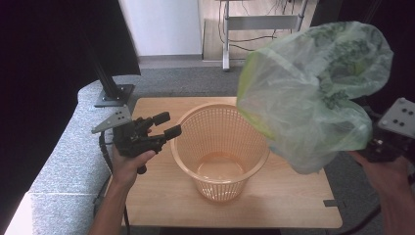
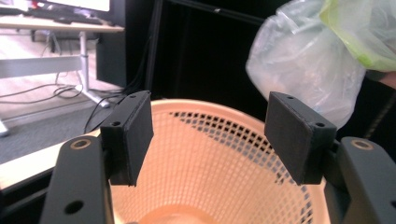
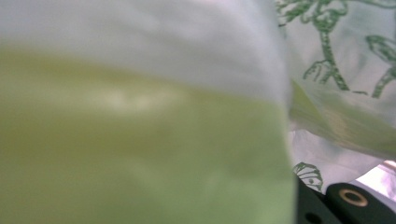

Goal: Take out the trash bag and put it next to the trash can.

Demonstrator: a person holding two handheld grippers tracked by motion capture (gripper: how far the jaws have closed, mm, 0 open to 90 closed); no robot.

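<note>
Landmark: basket (image 1: pixel 219 152), orange mesh, upright mid-table, mouth open.

Near side: bare table (image 1: pixel 274 203) strip between basket and the front edge, open room there. Left hand (image 1: pixel 128 164) holds left gripper (image 1: pixel 167 125) just left of the basket rim, jaws wide apart, nothing between them, tips close to the rim but contact unclear. In the left gripper view the basket (image 2: pixel 224 158) sits straight ahead between the pads (image 2: pixel 133 135).

Right of basket: right hand (image 1: pixel 386 171) and right gripper (image 1: pixel 391 134) off the table's right edge. Bag (image 1: pixel 313 88), clear plastic with green print and a green band, hangs puffed above the basket's right rim, overlapping it from above. Bag (image 3: pixel 140 116) covers the right gripper view; jaw state can't tell.

Far side: table back edge, then grey carpet (image 1: pixel 186 78).
</note>
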